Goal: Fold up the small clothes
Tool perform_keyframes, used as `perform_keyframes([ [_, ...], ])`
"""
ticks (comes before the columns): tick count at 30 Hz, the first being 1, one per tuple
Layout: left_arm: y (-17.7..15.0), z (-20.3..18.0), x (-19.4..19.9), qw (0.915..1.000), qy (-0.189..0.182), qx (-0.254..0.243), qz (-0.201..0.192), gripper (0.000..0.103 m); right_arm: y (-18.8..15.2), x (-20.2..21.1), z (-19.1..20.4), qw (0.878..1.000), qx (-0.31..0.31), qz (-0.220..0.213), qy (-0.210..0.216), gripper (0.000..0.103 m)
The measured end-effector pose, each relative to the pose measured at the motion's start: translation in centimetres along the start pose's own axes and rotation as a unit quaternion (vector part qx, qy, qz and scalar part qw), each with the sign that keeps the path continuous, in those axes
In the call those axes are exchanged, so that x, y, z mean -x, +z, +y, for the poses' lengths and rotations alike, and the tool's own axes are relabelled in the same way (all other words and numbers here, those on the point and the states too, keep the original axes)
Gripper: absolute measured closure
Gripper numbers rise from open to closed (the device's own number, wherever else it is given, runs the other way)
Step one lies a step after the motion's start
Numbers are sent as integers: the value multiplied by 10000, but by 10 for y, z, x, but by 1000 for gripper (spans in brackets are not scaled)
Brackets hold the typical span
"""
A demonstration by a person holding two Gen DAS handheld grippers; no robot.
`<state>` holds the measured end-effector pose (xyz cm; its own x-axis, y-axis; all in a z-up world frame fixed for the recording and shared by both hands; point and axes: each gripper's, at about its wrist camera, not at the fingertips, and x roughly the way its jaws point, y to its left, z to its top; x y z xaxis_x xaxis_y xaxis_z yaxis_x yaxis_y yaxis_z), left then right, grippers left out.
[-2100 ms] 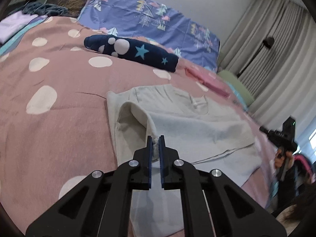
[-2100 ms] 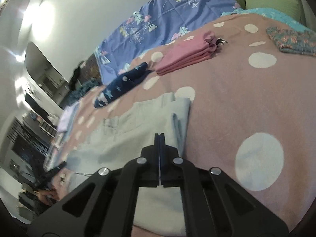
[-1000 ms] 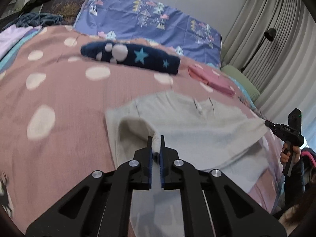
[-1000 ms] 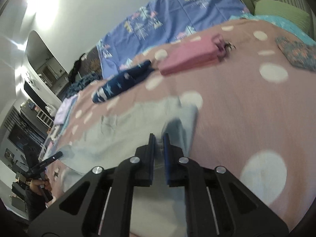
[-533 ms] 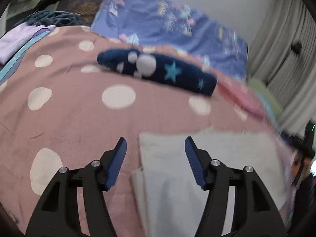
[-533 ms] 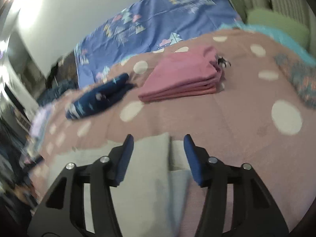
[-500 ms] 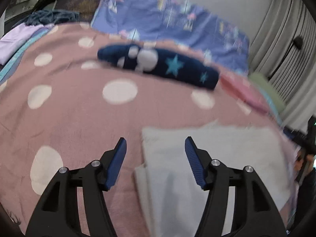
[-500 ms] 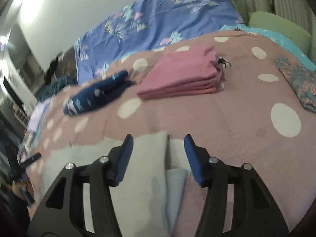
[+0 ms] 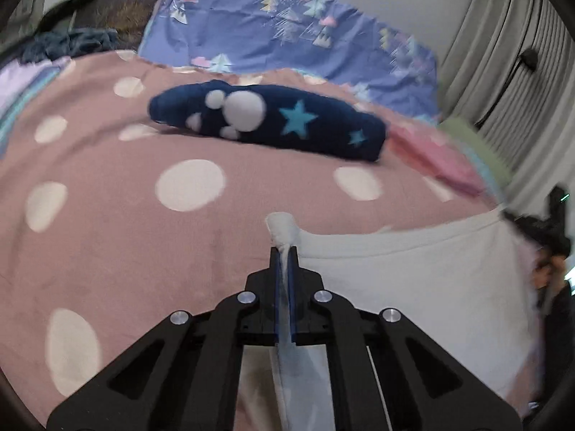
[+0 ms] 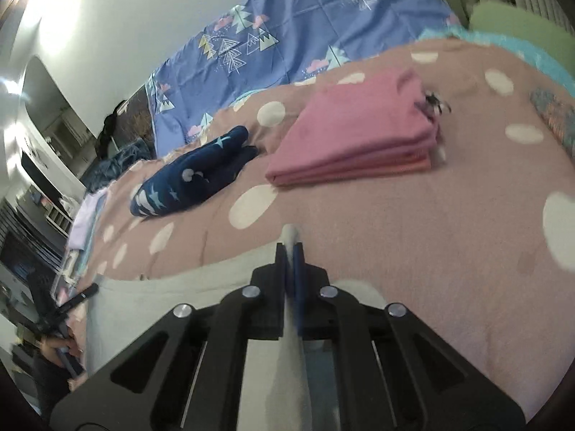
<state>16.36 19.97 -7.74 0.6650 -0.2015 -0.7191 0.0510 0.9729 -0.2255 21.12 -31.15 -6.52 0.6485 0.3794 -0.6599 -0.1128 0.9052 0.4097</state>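
Claws have just closed: left claw [image 9: 284,256] and right claw [image 10: 289,251] each pinch the grey garment [image 9: 413,280] on the bed [image 9: 125,222].

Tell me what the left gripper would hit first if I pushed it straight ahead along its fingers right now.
Probably the pink polka-dot blanket. The left gripper, shut on a corner of the grey garment, points down at bare blanket just past that corner. The navy star-print bundle lies further back, though depth is hard to judge.
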Motion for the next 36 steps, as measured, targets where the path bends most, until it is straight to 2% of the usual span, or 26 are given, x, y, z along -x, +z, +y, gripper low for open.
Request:
perform_keyframes([
  [2,-4,-2,-23,9958,766,-275,421,81,-2,-18,-2,9985,129,346,-412,88],
  [3,-9,-4,-30,9931,960,-354,578,73,-5,-21,-5,9978,95,443,-481,73],
  [4,-14,-9,-28,9932,958,-410,524,68,-9,-19,-10,9980,20,459,-436,66],
  [6,-21,-18,-16,9942,885,-478,374,62,-15,-6,-18,9991,-6,317,-267,66],
  [8,-25,-39,-2,9918,1043,-679,279,61,-20,8,-30,9996,-12,274,-104,66],
  [9,-28,-52,6,9918,983,-783,215,60,-22,14,-36,9996,-41,275,-36,68],
  [10,-32,-74,15,9933,701,-910,154,57,-24,21,-46,9994,-133,307,38,71],
  [11,-37,-96,22,9936,379,-1050,168,56,-26,24,-52,9992,-174,332,109,80],
  [12,-44,-124,28,9916,34,-1273,209,56,-29,27,-58,9987,-236,372,237,86],
  [14,-61,-175,35,9836,-459,-1727,263,52,-35,25,-71,9944,-411,584,774,88],
  [15,-72,-202,39,9776,-712,-1959,299,45,-38,22,-74,9914,-434,715,1008,88],
  [18,-110,-283,45,9530,-1511,-2570,538,44,-46,11,-77,9873,-354,900,1259,89],
  [20,-138,-331,45,9351,-1824,-2939,774,44,-50,8,-83,9849,-389,847,1462,89],
  [21,-147,-344,44,9292,-1866,-3075,847,44,-50,8,-85,9838,-428,817,1540,89],
  [23,-170,-376,39,9135,-1786,-3515,999,39,-52,9,-85,9837,-388,797,1567,89],
  [25,-191,-401,31,8972,-1545,-3988,1103,38,-54,12,-81,9848,-233,807,1518,86],
  [27,-200,-415,26,8881,-1338,-4264,1077,37,-56,15,-78,9835,-147,823,1606,79],
  [30,-205,-425,25,8847,-1063,-4445,919,33,-59,19,-77,9810,-34,892,1722,75],
  [33,-202,-431,16,8887,-862,-4399,964,33,-60,18,-74,9814,28,929,1679,74],
  [36,-202,-441,11,8906,-718,-4388,960,33,-59,18,-78,9792,-69,900,1818,74],
])
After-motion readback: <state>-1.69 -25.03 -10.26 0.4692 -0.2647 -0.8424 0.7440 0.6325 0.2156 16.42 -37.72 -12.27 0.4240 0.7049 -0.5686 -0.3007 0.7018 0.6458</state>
